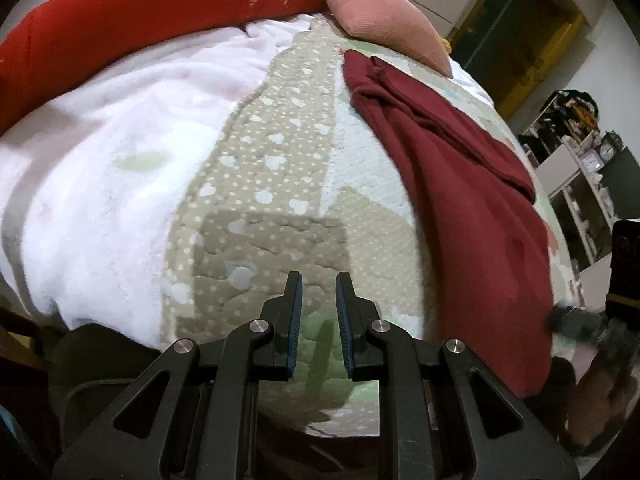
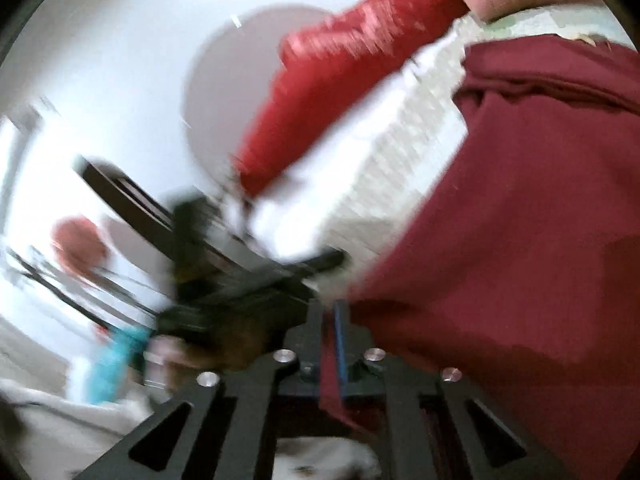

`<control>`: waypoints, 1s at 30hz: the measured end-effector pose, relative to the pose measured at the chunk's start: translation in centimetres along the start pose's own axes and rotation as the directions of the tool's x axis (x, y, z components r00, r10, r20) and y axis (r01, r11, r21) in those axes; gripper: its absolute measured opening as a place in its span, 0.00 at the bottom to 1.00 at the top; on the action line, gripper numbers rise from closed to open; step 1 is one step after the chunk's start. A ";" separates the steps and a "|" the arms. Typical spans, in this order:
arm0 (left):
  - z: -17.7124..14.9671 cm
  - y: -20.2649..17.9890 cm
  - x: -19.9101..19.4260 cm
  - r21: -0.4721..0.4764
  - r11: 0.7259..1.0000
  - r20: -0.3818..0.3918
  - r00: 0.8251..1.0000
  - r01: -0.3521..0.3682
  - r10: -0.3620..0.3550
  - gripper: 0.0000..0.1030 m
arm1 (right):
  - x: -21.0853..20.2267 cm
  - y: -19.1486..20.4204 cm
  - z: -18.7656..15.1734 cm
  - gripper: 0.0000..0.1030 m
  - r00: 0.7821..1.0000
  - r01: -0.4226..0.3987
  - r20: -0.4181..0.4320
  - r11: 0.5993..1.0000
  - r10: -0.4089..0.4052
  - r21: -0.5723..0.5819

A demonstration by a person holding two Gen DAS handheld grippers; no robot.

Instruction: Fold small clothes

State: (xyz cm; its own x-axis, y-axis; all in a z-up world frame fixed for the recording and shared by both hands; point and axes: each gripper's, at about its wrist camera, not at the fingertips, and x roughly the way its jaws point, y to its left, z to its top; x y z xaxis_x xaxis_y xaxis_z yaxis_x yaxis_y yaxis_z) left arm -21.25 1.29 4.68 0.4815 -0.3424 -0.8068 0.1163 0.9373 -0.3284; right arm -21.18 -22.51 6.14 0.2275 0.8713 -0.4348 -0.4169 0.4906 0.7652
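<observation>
A dark red garment (image 1: 460,184) lies stretched along the right side of the bed, creased near its far end. My left gripper (image 1: 318,280) is open and empty, hovering over the patterned quilt (image 1: 276,184) to the left of the garment. In the right wrist view, my right gripper (image 2: 329,312) is shut on a near edge of the dark red garment (image 2: 520,220), with cloth pinched between the pads. That view is blurred by motion. The right gripper shows blurred at the right edge of the left wrist view (image 1: 588,324), and the left gripper blurred in the right wrist view (image 2: 240,280).
A white fleece blanket (image 1: 112,152) covers the bed's left part. A red quilt (image 1: 132,12) and a pink pillow (image 1: 384,20) lie at the head. Shelves (image 1: 576,184) stand right of the bed, with a doorway (image 1: 516,28) beyond.
</observation>
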 end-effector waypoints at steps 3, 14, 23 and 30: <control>-0.2 -0.9 0.1 0.008 0.997 -0.018 0.997 0.076 -0.076 0.22 | -3.3 -1.8 0.2 0.02 0.996 0.014 0.086 0.998 -0.019 0.065; -0.6 -0.6 -0.8 -0.016 0.997 -0.008 0.997 0.080 -0.080 0.30 | -0.1 4.8 -2.9 0.57 0.962 0.175 -0.149 0.936 -0.229 -0.304; -1.0 1.8 -1.7 -0.061 0.997 0.019 0.998 0.055 -0.054 0.31 | 7.4 5.2 -8.2 0.56 0.895 0.177 -0.320 0.905 -0.312 -0.387; -1.2 1.9 -2.6 -0.050 0.997 0.045 0.997 0.058 -0.056 0.31 | 9.5 4.6 -7.8 0.54 0.847 0.427 -0.123 0.800 -0.517 -0.422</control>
State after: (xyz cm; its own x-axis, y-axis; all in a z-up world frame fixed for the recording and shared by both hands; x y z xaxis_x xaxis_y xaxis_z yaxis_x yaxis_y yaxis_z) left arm -23.32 3.88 5.59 0.5126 -0.3910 -0.7644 0.1006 0.9115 -0.3988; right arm -27.77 -12.01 1.81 0.3004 0.4834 -0.8222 -0.6077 0.7615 0.2257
